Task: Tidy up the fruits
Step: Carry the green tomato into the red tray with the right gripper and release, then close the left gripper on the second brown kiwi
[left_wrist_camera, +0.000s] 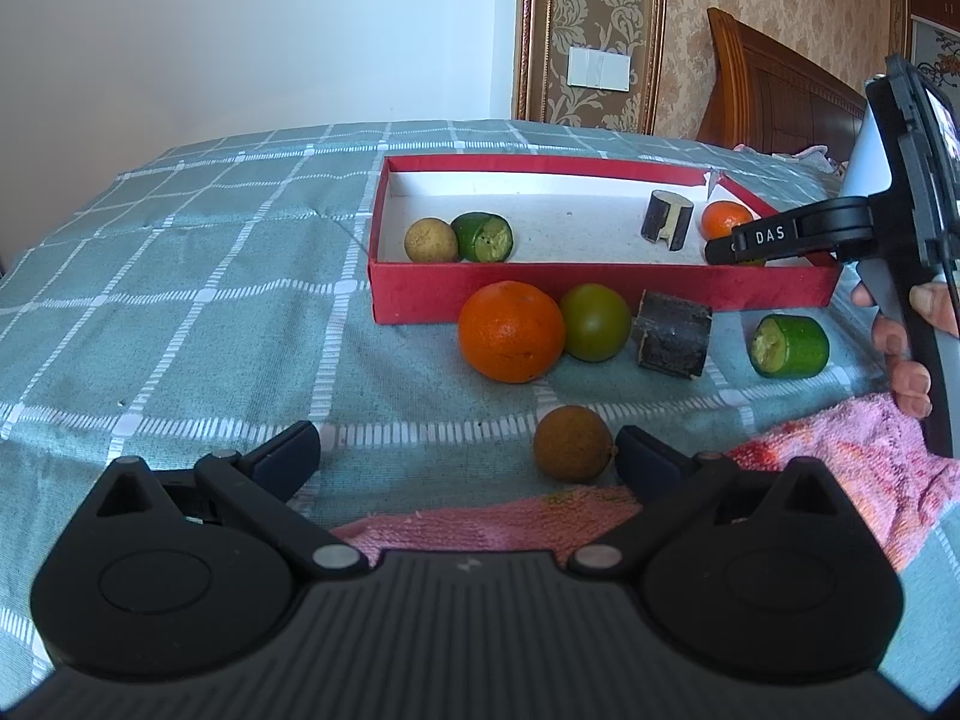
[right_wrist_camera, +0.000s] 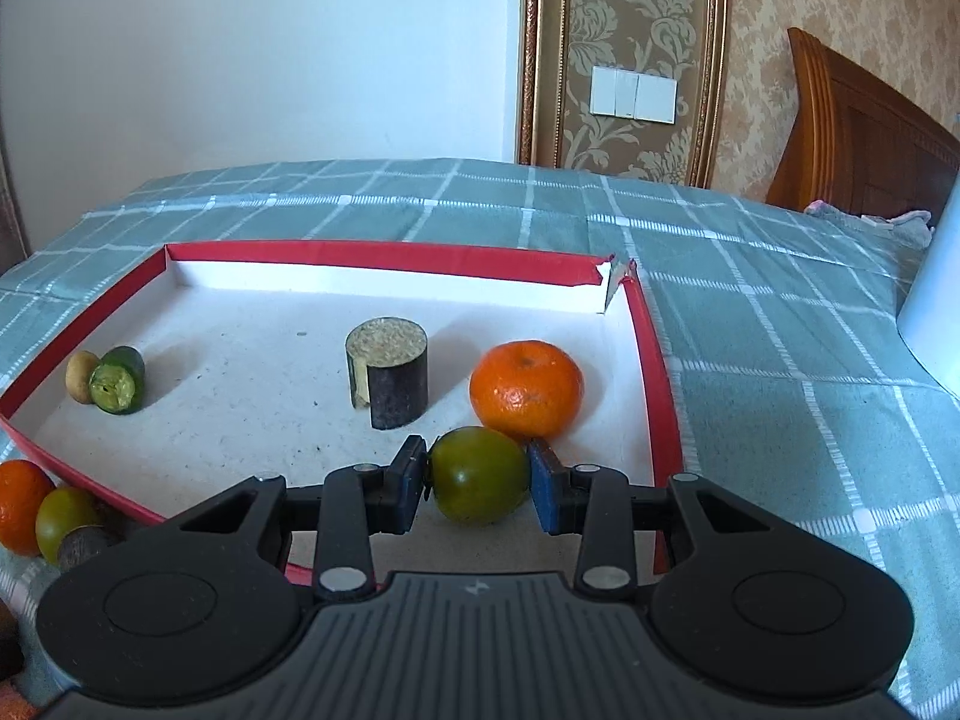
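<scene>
Right gripper (right_wrist_camera: 478,483) clenched on a round olive-green fruit (right_wrist_camera: 478,483), low over the white floor of the red-walled cardboard box (right_wrist_camera: 372,254) near its right wall, just beside a small orange mandarin (right_wrist_camera: 526,397). Left gripper (left_wrist_camera: 467,455) released wide over the green checked bedspread (left_wrist_camera: 180,312), beside a brown round longan (left_wrist_camera: 573,445).

The white letters "DAS" are showing on the black finger arm of the right gripper (left_wrist_camera: 774,235), reaching in over the red box (left_wrist_camera: 600,291). Nothing else readable is showing anywhere.
</scene>
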{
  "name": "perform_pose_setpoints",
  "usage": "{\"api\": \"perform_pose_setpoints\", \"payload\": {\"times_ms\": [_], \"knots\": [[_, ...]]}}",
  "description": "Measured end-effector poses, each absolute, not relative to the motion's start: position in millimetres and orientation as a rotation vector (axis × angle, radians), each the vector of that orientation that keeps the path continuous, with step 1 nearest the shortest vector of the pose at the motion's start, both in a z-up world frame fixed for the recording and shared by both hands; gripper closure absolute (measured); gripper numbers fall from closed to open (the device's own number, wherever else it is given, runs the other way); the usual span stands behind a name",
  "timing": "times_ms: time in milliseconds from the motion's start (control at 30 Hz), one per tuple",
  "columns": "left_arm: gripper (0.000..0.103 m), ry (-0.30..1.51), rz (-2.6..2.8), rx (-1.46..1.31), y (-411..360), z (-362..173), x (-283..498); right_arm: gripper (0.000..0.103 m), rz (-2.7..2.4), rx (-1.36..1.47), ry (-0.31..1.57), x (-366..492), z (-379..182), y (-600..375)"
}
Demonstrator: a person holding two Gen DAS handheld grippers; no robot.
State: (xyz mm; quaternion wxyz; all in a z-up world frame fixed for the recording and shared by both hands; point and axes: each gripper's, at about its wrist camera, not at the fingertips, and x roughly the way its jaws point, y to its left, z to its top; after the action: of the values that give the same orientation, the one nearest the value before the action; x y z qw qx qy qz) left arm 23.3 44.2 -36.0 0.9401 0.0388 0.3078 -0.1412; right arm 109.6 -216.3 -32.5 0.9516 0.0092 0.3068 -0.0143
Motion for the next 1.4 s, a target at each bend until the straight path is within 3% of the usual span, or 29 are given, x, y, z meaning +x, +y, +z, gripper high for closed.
{"api": "perform_pose_setpoints", "payload": {"times_ms": [167,200,300,333,767,833,1000,1067,1133,1200,1400], "knots": [[0.000,0.630,-0.285,0.088,43,-36,24,0.064,-0.023,-0.007,0.626,111,-33,-214],[0.000,0.631,-0.284,0.091,43,-36,24,0.060,-0.019,-0.015,0.624,112,-34,-213],[0.000,0.631,-0.284,0.093,42,-36,23,0.025,-0.027,0.002,0.610,109,-32,-219],[0.000,0.631,-0.284,0.093,42,-36,23,0.021,-0.040,0.011,0.591,106,-30,-221],[0.000,0.578,-0.269,0.094,43,-34,16,0.021,0.041,0.058,0.456,36,-16,-233],[0.006,0.531,-0.257,0.128,39,-33,9,0.020,0.028,0.015,0.432,26,-18,-226],[0.035,0.511,-0.263,0.253,20,-35,0,0.017,0.037,-0.073,0.406,17,-23,-211],[0.040,0.513,-0.267,0.250,18,-36,0,0.017,0.053,-0.096,0.410,18,-24,-206],[0.051,0.530,-0.296,0.207,21,-35,2,0.017,0.065,-0.115,0.418,17,-26,-202],[0.071,0.554,-0.340,0.140,26,-35,3,0.017,0.067,-0.127,0.417,17,-27,-200],[0.079,0.540,-0.337,0.134,21,-36,-2,0.017,0.028,-0.119,0.410,17,-27,-203]]}}
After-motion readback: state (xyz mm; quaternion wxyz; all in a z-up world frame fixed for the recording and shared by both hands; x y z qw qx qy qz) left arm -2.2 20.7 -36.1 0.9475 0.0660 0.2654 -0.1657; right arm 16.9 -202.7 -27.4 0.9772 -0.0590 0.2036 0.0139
